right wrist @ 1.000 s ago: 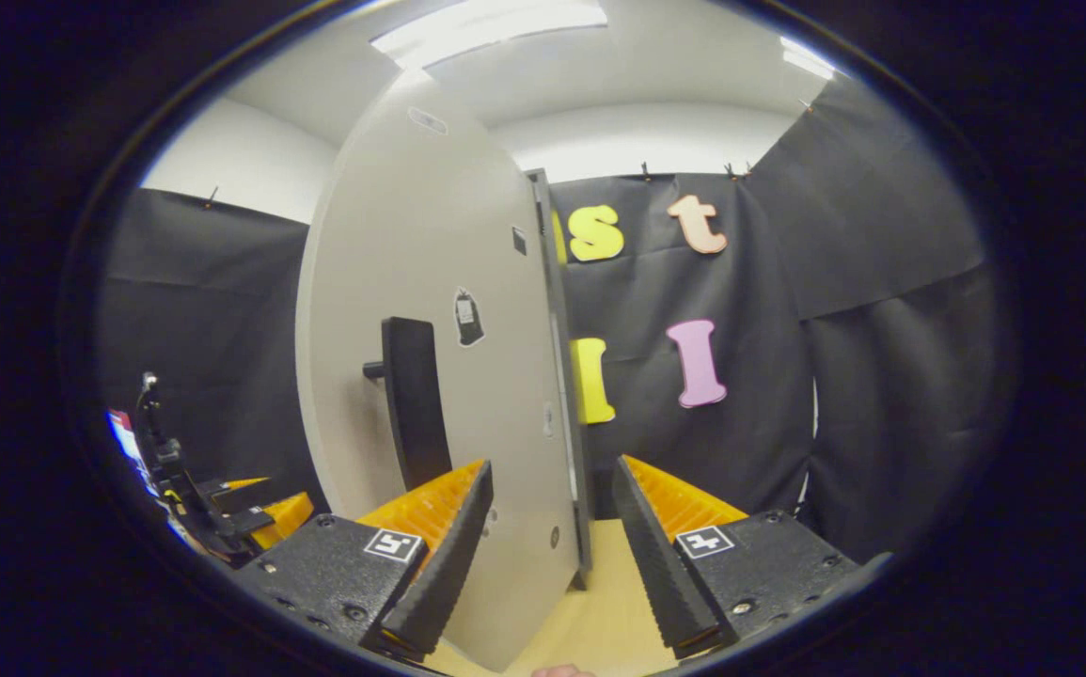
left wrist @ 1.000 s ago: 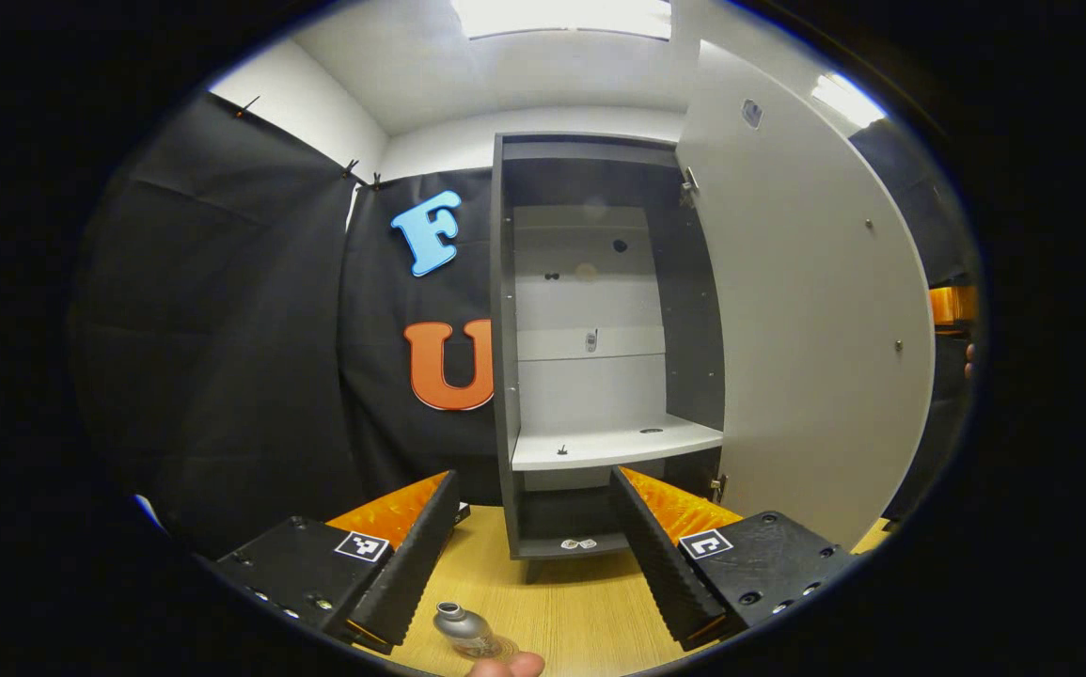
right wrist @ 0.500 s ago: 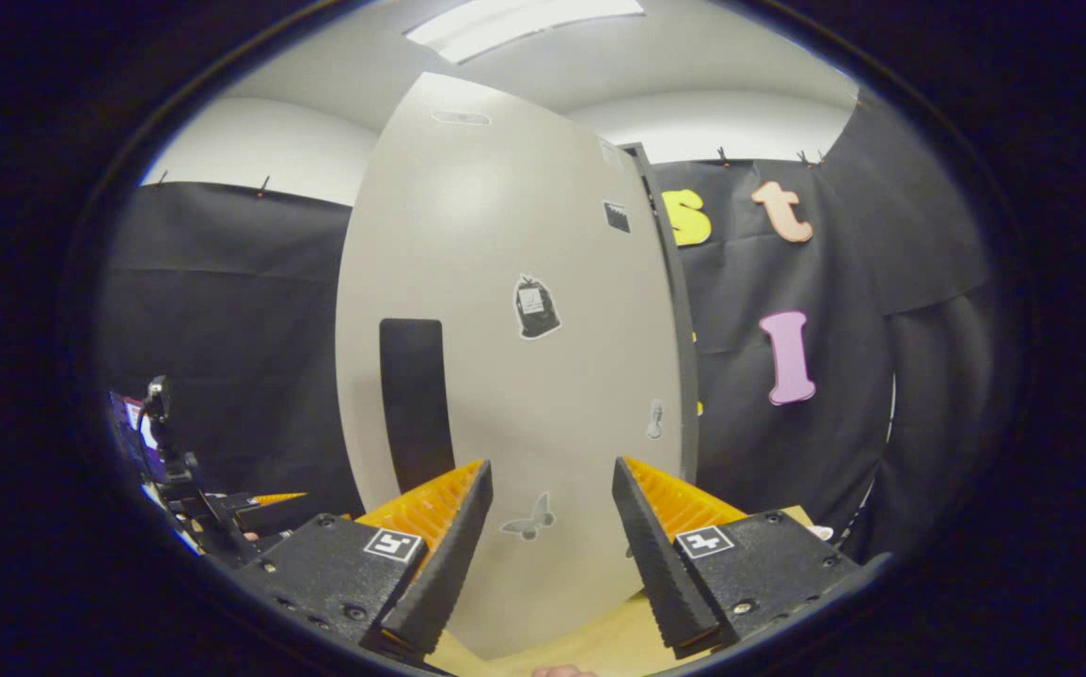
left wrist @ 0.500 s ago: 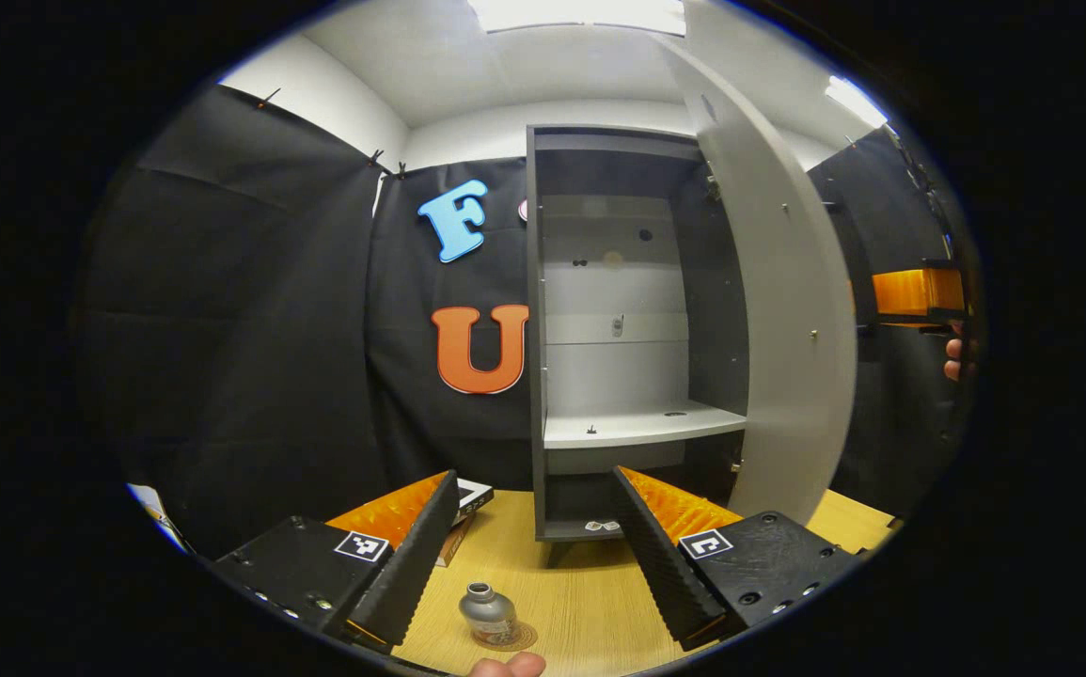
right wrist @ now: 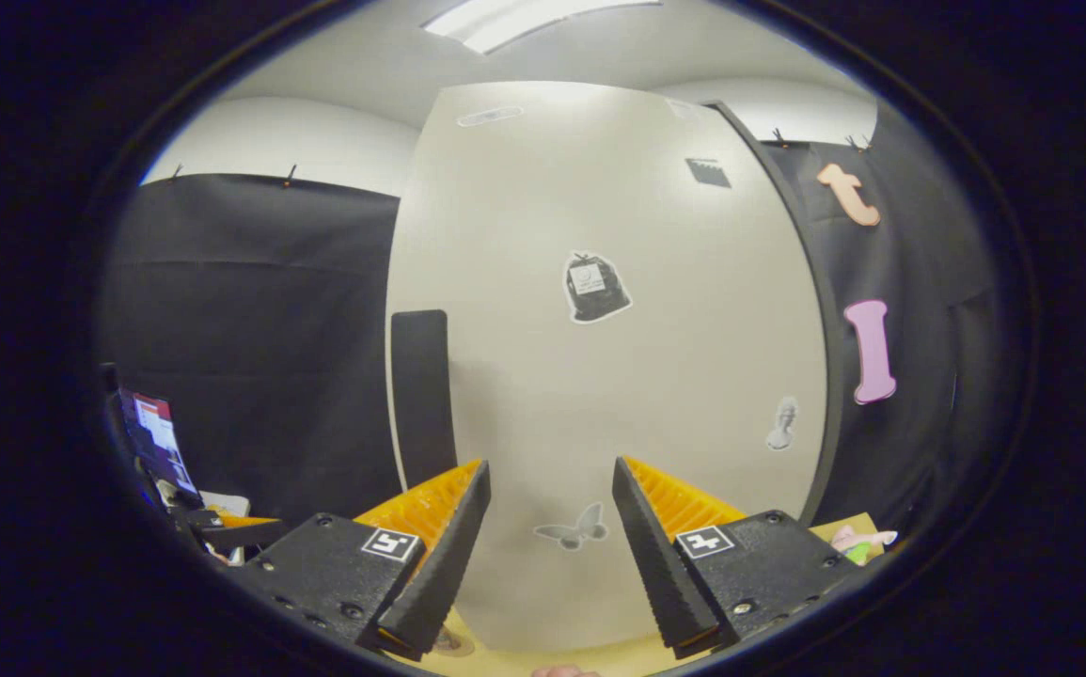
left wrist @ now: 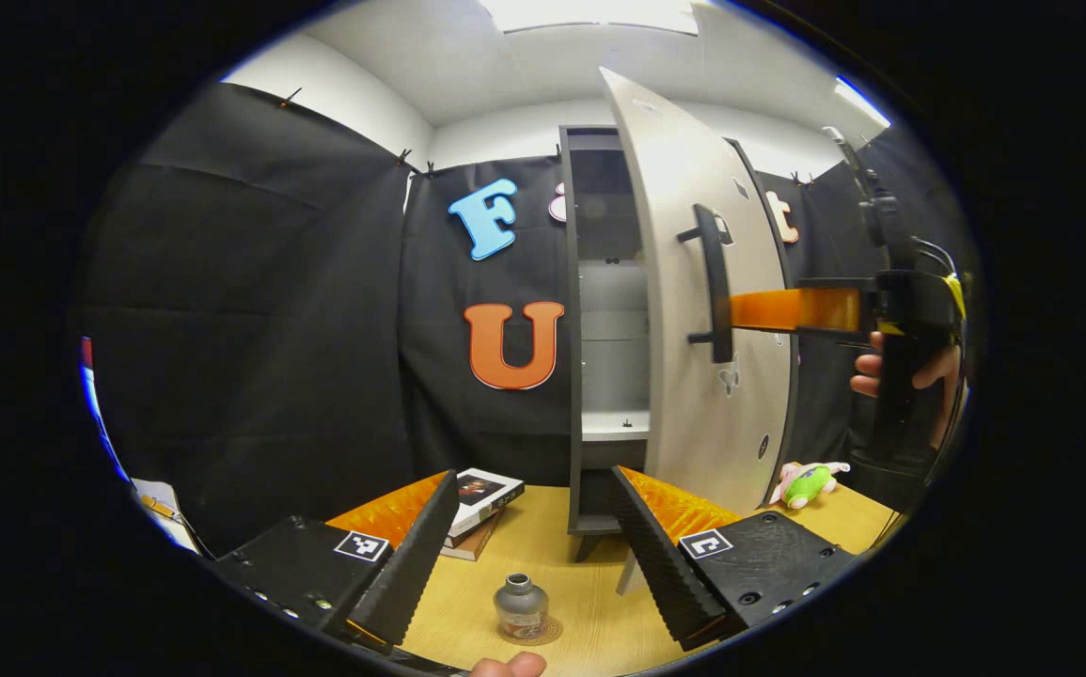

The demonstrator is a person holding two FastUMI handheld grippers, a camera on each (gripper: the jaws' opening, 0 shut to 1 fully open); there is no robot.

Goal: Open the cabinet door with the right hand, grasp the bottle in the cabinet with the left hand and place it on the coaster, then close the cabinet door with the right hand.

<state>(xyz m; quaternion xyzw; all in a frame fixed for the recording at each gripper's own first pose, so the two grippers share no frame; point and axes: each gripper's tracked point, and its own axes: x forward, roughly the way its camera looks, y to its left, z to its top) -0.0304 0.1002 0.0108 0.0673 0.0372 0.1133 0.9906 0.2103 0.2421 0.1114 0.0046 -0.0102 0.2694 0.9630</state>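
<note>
With the small grey metal bottle [left wrist: 520, 608] standing on its round coaster [left wrist: 543, 632] on the near wooden surface [left wrist: 580, 602], the right hand-held gripper [right wrist: 543, 550], fingers apart and empty, pressed flat against the tall white cabinet door [right wrist: 599, 376], best pushed squarely until flush.

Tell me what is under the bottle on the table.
The bottle stands upright on a thin round coaster, whose edge shows around its base on the wooden table. The coaster's middle is covered by the bottle, so its centre can't be seen.
</note>
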